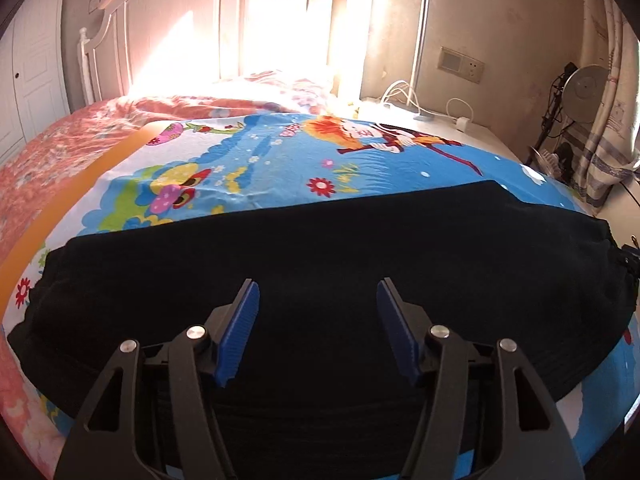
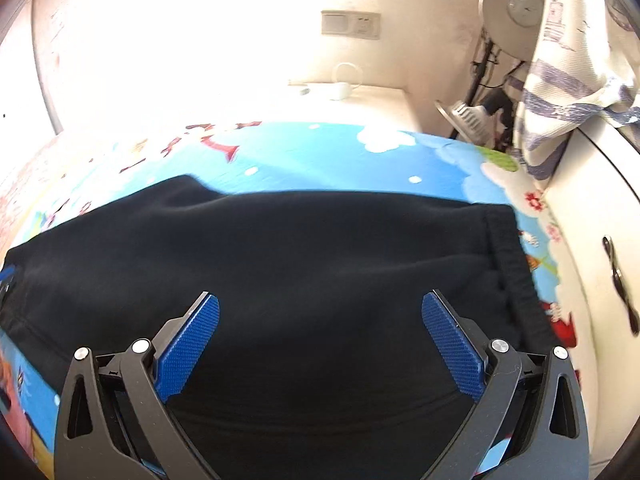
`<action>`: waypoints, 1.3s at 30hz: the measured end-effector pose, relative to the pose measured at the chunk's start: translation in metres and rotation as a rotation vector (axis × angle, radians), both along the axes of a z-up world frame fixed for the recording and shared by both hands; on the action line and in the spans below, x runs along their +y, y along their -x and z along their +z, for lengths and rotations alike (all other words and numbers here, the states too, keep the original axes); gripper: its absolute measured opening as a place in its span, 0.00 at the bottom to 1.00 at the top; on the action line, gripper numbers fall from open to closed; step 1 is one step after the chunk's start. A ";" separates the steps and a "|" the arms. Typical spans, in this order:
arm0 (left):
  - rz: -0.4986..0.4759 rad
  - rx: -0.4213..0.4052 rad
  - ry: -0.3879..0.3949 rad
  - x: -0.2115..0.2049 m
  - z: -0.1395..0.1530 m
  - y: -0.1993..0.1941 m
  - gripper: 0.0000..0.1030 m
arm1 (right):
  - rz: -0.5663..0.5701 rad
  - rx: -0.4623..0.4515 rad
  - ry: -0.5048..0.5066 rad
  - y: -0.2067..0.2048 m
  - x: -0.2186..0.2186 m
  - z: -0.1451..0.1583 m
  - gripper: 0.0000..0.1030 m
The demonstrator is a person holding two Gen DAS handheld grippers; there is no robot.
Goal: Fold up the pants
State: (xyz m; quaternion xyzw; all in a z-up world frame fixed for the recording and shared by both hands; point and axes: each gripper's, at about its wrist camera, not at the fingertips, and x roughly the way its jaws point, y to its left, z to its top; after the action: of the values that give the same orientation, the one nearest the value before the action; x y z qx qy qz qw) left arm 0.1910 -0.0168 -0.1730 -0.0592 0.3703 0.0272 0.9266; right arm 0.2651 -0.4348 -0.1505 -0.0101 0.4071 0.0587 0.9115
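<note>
Black pants lie flat across a bright cartoon-print sheet, folded into a long dark band. My left gripper hovers over their near edge, open, with only cloth seen beyond the blue pads. In the right wrist view the same pants fill the middle, their ribbed elastic waistband at the right end. My right gripper stands wide open above them, nothing between its blue pads.
A pink floral bedspread and white headboard lie beyond the sheet. A white bedside surface holds cables and a charger. A fan, a hanging striped cloth and a white cabinet door stand at the right.
</note>
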 end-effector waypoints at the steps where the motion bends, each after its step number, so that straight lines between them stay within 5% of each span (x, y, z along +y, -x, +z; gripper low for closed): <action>1: -0.024 -0.007 0.011 -0.013 -0.002 0.005 0.52 | -0.032 0.007 0.022 -0.013 -0.015 -0.002 0.95; 6: -0.041 0.056 -0.080 -0.040 -0.036 0.011 0.44 | -0.129 0.144 0.223 -0.057 -0.071 -0.042 0.94; 9: 0.064 0.048 -0.026 -0.004 -0.040 0.018 0.45 | -0.094 0.136 0.162 -0.052 -0.082 -0.046 0.94; 13: 0.209 0.063 -0.038 0.055 -0.040 0.023 0.45 | -0.149 0.106 0.265 -0.048 -0.060 -0.021 0.94; 16: 0.339 0.084 -0.095 0.099 -0.039 0.025 0.56 | 0.003 0.023 0.176 -0.042 -0.010 0.016 0.94; 19: 0.430 0.120 -0.059 0.142 -0.043 0.029 0.55 | 0.262 0.033 0.094 -0.043 0.070 0.031 0.94; 22: 0.427 0.052 -0.062 0.159 -0.024 0.039 0.53 | 0.454 0.076 0.025 -0.044 0.151 0.033 0.94; 24: 0.442 0.078 -0.108 0.173 -0.019 0.035 0.53 | 0.537 0.100 0.012 -0.048 0.203 0.028 0.94; 28: 0.453 0.242 -0.220 0.209 -0.035 0.006 0.47 | 0.613 0.153 0.053 -0.053 0.290 0.008 0.90; 32: 0.443 0.220 -0.153 0.230 -0.020 -0.002 0.47 | 0.586 0.142 0.123 -0.058 0.330 -0.013 0.90; 34: 0.370 0.176 -0.187 0.218 -0.010 -0.009 0.47 | 0.534 0.174 0.127 -0.068 0.332 -0.029 0.90; 36: 0.296 0.223 -0.156 0.219 -0.022 -0.029 0.47 | 0.526 0.126 0.125 -0.066 0.331 -0.038 0.95; 37: 0.307 0.283 -0.218 0.223 -0.034 -0.038 0.51 | 0.534 0.088 0.131 -0.063 0.330 -0.039 0.95; 39: 0.315 0.299 -0.264 0.232 -0.042 -0.046 0.73 | 0.528 0.070 0.133 -0.060 0.330 -0.038 0.95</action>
State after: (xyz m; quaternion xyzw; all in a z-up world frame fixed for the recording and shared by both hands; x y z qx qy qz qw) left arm 0.2366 0.2148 -0.2151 0.0099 0.4827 0.2277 0.8456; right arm 0.3253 -0.1045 -0.1890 -0.1738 0.4246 0.2675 0.8473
